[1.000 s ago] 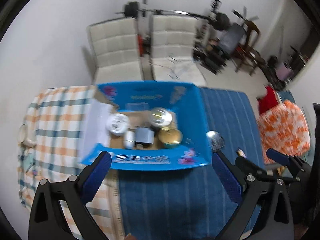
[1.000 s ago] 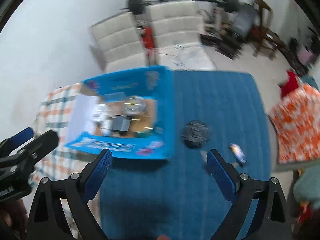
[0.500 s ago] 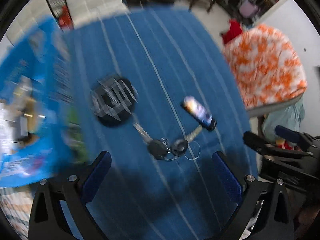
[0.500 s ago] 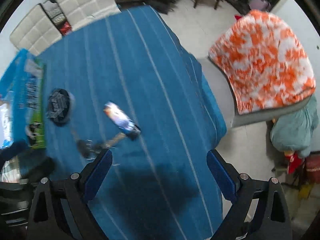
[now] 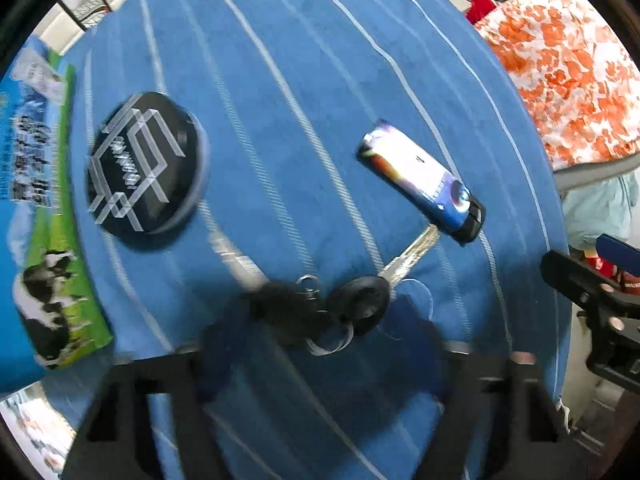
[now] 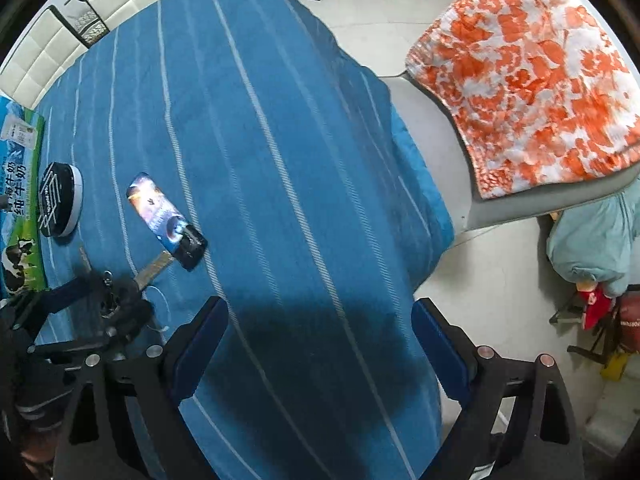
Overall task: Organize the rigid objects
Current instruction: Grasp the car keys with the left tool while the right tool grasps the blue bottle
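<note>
At the left edge of the blue striped cloth (image 6: 280,160) stands the milk carton box (image 5: 36,240), cut off by the frame. Beside it lie the black round lid (image 5: 144,164), the bunch of keys (image 5: 340,300) and the lighter (image 5: 420,188). The blurred left gripper (image 5: 320,344) is spread wide just over the keys. Only the right view shows the bare cloth ahead of the wide-open right gripper (image 6: 320,344), plus the table's right edge and the orange-patterned cover (image 6: 528,80).
</note>
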Action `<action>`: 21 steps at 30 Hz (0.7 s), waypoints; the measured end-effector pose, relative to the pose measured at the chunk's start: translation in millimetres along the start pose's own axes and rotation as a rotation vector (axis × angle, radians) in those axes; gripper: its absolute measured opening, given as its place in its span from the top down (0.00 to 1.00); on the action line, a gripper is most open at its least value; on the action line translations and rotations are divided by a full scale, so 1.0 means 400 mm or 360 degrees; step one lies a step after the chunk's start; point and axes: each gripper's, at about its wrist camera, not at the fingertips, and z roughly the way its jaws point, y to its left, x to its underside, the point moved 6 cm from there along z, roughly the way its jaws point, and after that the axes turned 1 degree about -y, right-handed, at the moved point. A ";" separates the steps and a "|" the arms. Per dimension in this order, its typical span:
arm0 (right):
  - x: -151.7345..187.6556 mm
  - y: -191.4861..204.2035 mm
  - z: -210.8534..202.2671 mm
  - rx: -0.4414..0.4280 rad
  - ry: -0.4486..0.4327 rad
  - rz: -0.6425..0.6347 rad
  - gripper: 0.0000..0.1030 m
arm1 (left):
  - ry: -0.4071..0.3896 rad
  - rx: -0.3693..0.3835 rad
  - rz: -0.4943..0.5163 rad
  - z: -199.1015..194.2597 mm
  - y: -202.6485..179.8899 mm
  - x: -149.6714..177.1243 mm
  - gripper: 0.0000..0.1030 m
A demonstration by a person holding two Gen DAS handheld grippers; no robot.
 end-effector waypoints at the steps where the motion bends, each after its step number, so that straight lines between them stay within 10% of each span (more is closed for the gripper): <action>1: -0.007 0.009 0.004 -0.0018 0.0000 -0.0004 0.07 | -0.0008 0.0035 -0.0020 -0.007 0.008 -0.001 0.69; 21: -0.111 0.188 0.081 -0.0197 -0.0003 -0.0189 0.12 | -0.0158 0.0297 -0.0181 -0.174 0.044 0.030 0.76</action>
